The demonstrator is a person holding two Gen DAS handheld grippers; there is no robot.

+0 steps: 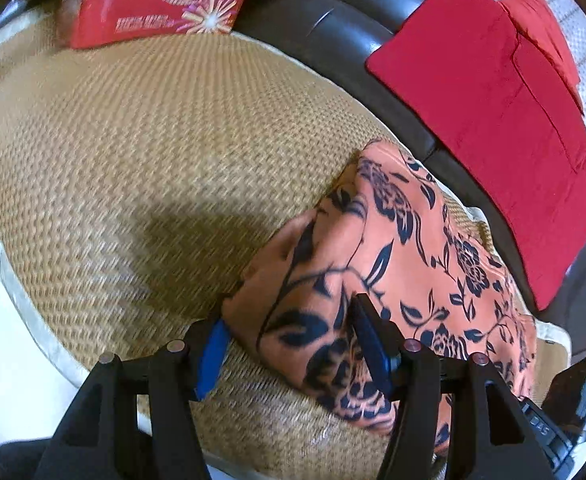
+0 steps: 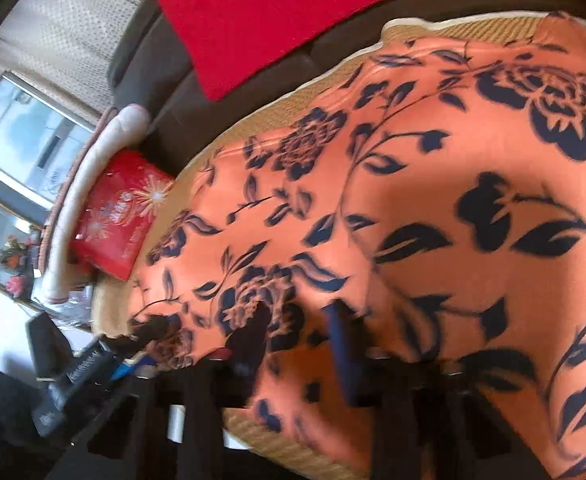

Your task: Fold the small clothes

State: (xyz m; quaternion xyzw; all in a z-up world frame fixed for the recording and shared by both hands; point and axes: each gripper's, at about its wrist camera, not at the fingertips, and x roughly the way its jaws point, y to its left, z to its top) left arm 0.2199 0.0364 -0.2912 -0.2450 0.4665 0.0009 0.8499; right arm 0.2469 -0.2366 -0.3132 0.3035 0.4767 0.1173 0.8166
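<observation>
Orange cloth with dark flowers (image 1: 405, 264), lying bunched on the woven mat (image 1: 141, 152), next to a red cushion (image 1: 489, 128). Soft, thin and light; floppy, maybe slippery. Best pinched at an edge or corner, not the middle. Left gripper (image 1: 289, 344) about half open, with a fold of cloth between its jaws, not squeezed. Right gripper (image 2: 301, 344) narrower and blurry over the cloth; cannot tell if pinching.

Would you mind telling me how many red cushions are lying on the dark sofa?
2. The large red cushion lies on the dark sofa; a smaller red cushion sits partly tucked behind it. More may be hidden out of view.
</observation>
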